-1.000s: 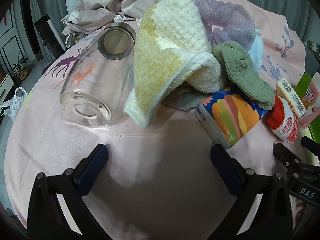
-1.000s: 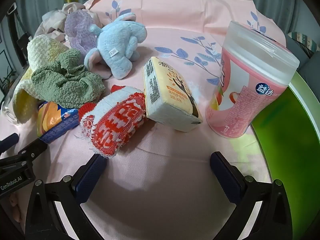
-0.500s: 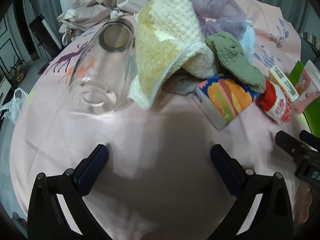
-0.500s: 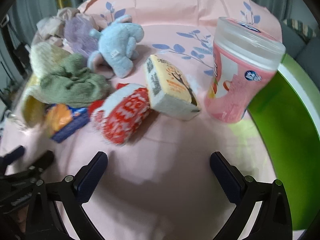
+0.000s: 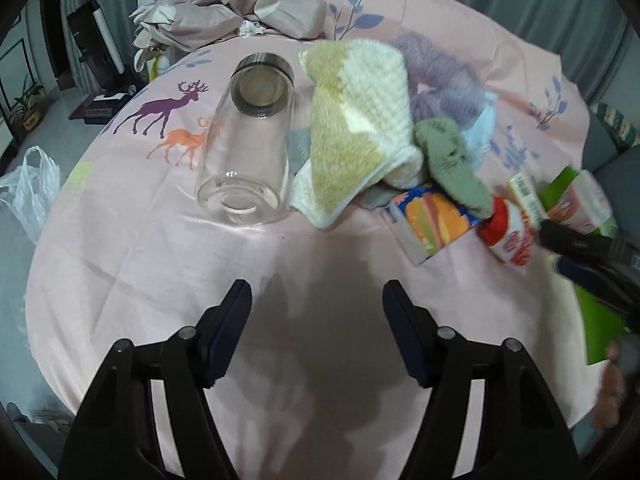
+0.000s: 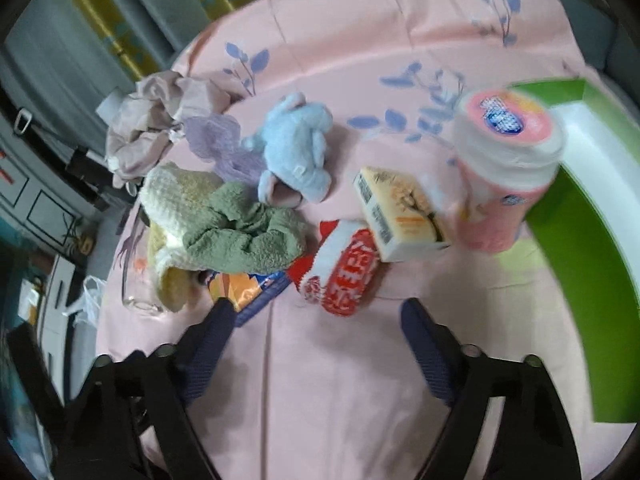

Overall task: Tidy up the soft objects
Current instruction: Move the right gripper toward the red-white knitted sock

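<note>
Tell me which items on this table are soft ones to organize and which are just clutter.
Soft, for the job: yellow-white knit cloth, green cloth, purple scrunchie, blue plush elephant, red-white rolled sock.

Lying about: glass jar, pink canister, tissue pack, colourful packet.

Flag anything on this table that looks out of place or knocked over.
The clear glass jar lies on its side on the pink tablecloth, beside the yellow-and-white knitted cloth. It is hard and empty among soft things. Nothing looks spilled or damaged.
</note>
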Tool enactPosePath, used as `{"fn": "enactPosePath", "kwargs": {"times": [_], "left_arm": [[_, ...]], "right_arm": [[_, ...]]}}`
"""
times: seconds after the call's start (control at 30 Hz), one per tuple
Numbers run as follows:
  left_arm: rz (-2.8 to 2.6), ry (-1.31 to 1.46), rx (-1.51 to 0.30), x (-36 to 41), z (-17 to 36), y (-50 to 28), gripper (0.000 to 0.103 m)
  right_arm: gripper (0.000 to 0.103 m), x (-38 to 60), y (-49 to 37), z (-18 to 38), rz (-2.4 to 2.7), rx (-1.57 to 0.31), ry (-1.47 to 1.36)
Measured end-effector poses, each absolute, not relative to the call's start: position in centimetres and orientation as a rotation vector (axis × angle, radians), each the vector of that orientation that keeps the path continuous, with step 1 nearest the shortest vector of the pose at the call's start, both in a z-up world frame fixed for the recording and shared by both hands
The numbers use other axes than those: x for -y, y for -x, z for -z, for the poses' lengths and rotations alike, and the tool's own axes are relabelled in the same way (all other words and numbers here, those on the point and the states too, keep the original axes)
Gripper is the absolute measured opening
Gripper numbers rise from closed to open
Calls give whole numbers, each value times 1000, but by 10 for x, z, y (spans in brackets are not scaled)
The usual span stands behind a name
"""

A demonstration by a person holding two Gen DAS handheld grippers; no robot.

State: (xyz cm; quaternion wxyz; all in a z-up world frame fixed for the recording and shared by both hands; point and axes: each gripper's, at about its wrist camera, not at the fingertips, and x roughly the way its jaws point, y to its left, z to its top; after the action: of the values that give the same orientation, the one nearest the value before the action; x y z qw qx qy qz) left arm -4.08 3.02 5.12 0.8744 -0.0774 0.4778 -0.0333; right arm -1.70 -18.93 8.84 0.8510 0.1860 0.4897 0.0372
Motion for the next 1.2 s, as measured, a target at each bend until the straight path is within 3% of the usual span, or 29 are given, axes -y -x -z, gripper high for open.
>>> {"fn": "enactPosePath", "kwargs": {"times": [0.17, 0.23, 0.4, 0.63, 0.87, 0.97, 1.03, 1.2], "left_arm": [[106, 193, -992, -37, -63, 45, 61], [117, 203, -991, -40, -65, 45, 61], [139, 221, -984, -42, -71, 49, 61], [182, 229, -980, -37, -79, 53, 61], [246, 233, -1026, -22, -71, 53, 61], [301, 239, -1070, -12, -63, 53, 62], [354, 253, -1099, -5, -57, 54, 63], [485, 263, -1159, 18, -44, 56, 65]], "right_arm": [[65, 185, -8, -64, -3, -1100, -449], [42, 185, -16, -56, 16, -1122, -452], [35, 181, -10, -55, -6, -1110, -427], [34, 173, 29, -78, -177, -1158, -376], [35, 171, 58, -66, -240, -1255, -343], [44, 177, 59, -64, -230, -1246, -367], [63, 185, 61, -68, -218, -1217, -411], [65, 206, 62, -79, -174, -1164, -490]]}}
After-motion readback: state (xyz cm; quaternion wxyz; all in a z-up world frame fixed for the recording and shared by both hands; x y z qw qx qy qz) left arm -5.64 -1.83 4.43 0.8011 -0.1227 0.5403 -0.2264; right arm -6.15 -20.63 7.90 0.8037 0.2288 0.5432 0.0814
